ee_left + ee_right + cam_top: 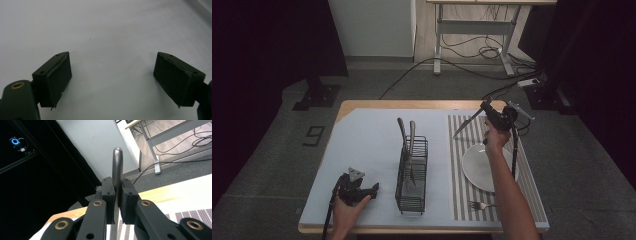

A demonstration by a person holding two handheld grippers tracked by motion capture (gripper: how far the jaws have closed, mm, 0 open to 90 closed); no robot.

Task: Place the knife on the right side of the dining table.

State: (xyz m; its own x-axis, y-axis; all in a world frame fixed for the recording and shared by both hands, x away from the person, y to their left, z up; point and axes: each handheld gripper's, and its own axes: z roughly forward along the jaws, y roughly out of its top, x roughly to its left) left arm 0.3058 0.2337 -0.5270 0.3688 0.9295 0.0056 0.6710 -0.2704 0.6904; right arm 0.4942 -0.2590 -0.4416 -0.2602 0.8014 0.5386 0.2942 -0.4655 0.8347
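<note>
Knife (pixel 466 123) in right gripper (pixel 486 106), blade down-left.

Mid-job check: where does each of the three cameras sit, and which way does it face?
High view: above the table's near side, facing forward and down; both forearms, left gripper, wire rack, plate.
Left gripper view: down on the light table cover, jaws apart.
Right gripper view: up along jaws clamping the knife.
Shared: knife, striped placemat.
</note>
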